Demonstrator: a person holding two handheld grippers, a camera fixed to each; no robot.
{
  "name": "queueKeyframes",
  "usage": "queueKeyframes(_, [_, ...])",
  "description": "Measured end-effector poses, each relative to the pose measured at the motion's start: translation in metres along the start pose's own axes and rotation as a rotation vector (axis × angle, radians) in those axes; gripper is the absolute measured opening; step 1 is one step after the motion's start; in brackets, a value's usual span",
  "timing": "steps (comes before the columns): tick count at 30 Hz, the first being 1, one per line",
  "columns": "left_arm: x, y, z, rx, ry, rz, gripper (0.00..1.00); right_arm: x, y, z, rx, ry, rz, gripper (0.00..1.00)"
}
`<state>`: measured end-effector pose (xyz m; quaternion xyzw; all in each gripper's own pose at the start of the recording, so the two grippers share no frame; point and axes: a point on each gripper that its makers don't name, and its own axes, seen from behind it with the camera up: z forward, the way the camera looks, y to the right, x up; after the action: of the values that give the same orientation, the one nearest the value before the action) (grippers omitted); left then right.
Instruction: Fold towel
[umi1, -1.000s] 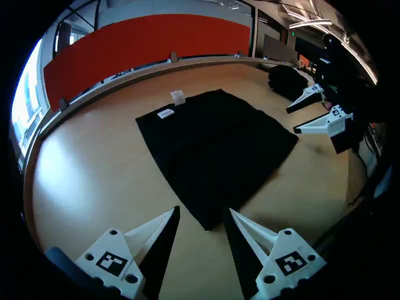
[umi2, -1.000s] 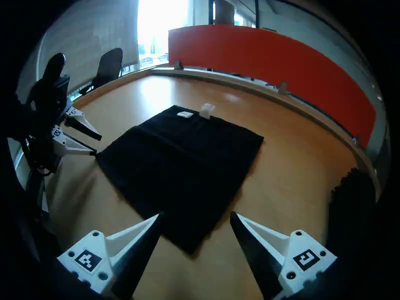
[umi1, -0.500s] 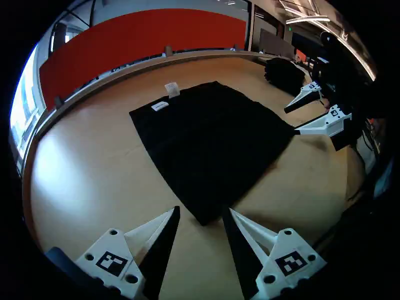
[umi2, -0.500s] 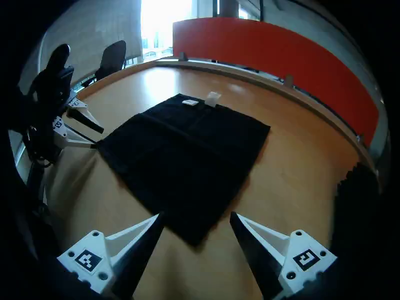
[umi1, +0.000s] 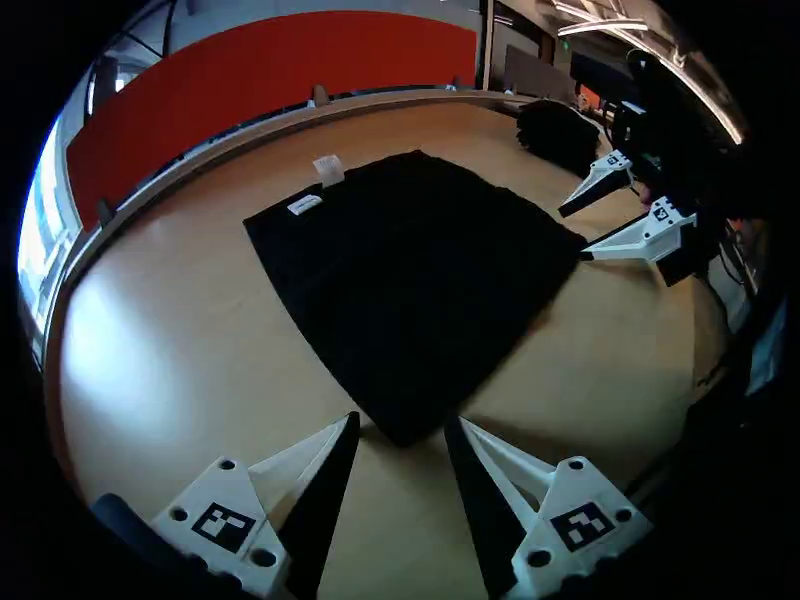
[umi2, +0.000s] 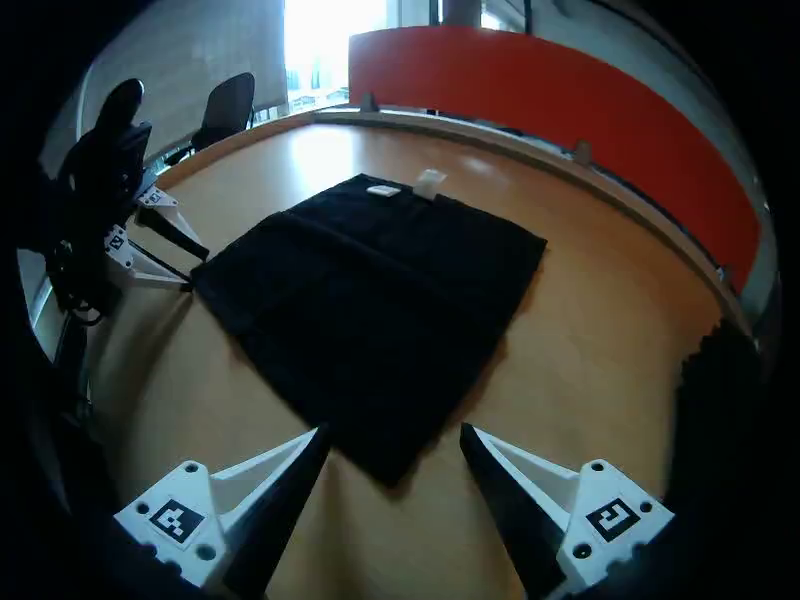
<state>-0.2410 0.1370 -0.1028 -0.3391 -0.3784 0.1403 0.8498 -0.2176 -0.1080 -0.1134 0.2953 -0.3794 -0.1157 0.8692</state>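
The left gripper (umi1: 400, 420) has its two white, black-lined fingers (umi1: 300, 470) spread wide at the bottom of the left gripper view. The near corner of a black rectangular cloth towel (umi1: 420, 270) pokes into the gap between their tips. Nothing is pinched, and I cannot tell if either tip touches the cloth.

The right gripper (umi2: 393, 430) stands the same way at the bottom of the right gripper view: fingers (umi2: 530, 500) apart, another towel corner lying between them, unheld.

Each gripper also shows from the other's camera. At the right edge of the left gripper view the right gripper (umi1: 572, 235) has its fingers parted, the lower tip at the towel's right corner. At the left edge of the right gripper view the left gripper (umi2: 197, 268) is likewise parted, its lower tip at the towel's left corner.

The towel lies flat across the middle of a light brown wooden table (umi1: 170, 320). Two small white tags (umi1: 305, 205) sit at its far edge, one flat, one standing. Bare tabletop surrounds the cloth on all sides, widest at the left of the left gripper view.

A dark heap of cloth (umi1: 555, 130) rests at the upper right, apart from the towel. A long red partition panel (umi1: 260, 70) runs along the table's far rim. Black office chairs (umi2: 225, 115) stand at the upper left of the right gripper view
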Motion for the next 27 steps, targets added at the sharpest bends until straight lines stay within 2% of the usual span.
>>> queueKeyframes(18, [-0.0003,-0.0012,0.0009,-0.002,0.001,0.009,0.61,-0.0047,-0.0002,0.0023,0.019,0.000,-0.008,0.99])
queueKeyframes(22, [-0.0002,-0.0011,0.0006,0.000,-0.005,0.010,0.62,-0.0048,-0.0017,0.0023,0.024,0.001,-0.014,0.93])
queueKeyframes(27, [0.0001,-0.0008,0.0007,0.004,-0.009,0.006,0.61,-0.0048,-0.0058,0.0015,0.034,0.003,-0.022,0.79])
